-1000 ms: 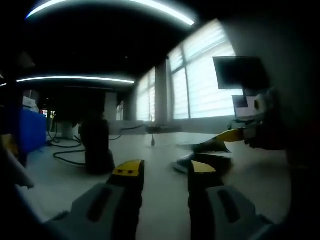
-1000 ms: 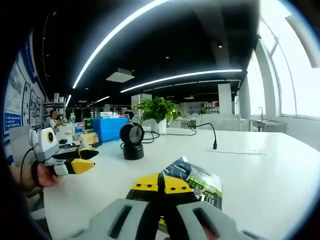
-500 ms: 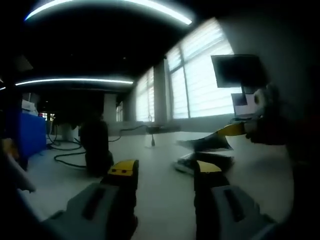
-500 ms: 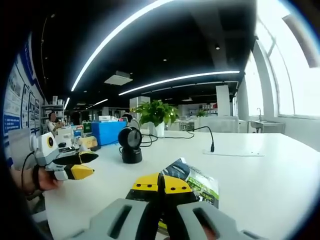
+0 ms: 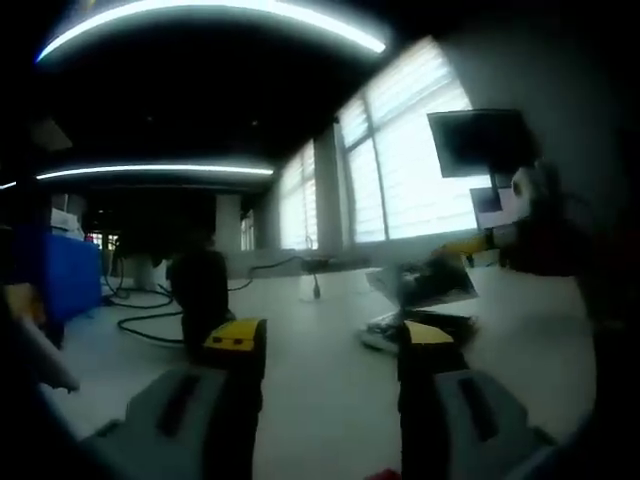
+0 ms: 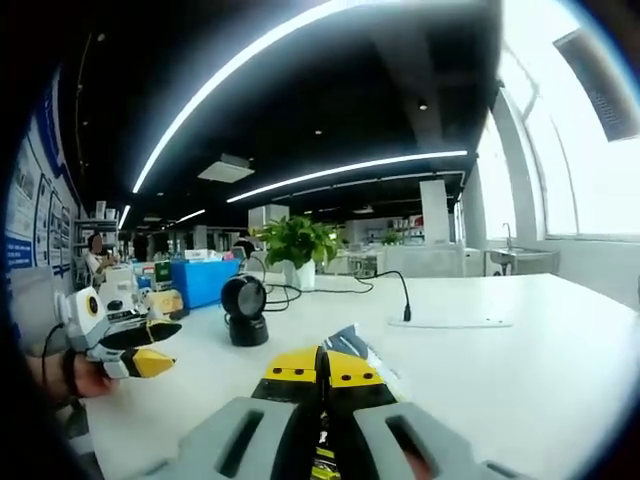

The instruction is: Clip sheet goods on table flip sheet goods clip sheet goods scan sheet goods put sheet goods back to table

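Yellow-tipped jaws of our right gripper (image 6: 322, 366) are pinched together on a flat packet (image 6: 352, 352), held above the white table (image 6: 520, 380). At nine o'clock in the right gripper view, a hand (image 6: 85, 375) holds our left gripper (image 6: 150, 348), jaws apart and empty. Only the left gripper view shows more packets (image 5: 425, 326) lying on the table at three o'clock. Compared with a second ago, the packet is lifted higher and a black scanner (image 6: 243, 309) appears farther off.

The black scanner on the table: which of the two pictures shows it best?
The right gripper view: the scanner stands well lit on the white table, its round head and base distinct. In the left gripper view the scanner is a dark, blurred silhouette.
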The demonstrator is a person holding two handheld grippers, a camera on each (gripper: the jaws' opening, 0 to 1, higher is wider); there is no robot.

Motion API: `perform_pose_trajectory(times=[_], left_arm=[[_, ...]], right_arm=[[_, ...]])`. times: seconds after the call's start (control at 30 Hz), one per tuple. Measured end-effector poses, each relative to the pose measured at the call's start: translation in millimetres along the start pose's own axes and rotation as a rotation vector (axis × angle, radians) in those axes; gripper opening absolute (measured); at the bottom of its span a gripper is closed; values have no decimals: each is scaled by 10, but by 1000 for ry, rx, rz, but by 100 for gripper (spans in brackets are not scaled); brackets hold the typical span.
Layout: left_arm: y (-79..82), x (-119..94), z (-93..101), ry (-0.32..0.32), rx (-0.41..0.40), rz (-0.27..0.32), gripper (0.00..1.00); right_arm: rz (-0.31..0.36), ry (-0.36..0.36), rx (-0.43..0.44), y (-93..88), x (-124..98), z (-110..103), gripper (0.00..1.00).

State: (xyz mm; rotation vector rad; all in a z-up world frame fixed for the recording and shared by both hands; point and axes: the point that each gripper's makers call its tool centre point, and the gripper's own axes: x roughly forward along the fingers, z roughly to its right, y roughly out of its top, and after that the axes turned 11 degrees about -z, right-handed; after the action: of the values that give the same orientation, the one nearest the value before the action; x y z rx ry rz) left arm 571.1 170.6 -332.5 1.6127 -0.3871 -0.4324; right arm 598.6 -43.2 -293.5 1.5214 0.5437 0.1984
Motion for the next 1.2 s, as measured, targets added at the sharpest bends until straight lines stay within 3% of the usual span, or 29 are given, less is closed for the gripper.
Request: perform_pose_trajectory(times=[0.3,0.87,1.2], left_arm=[[-6,33,23,-1,15,-11,71],[-58,45,102,-30,7,-46,55],[-65,44,15,-11,-25,-34,55]], right_arm=[[10,-10,16,53,-10,48,0],[33,-24,61,119,-41,150,0],[50,-51,72,191,-68,264,0]])
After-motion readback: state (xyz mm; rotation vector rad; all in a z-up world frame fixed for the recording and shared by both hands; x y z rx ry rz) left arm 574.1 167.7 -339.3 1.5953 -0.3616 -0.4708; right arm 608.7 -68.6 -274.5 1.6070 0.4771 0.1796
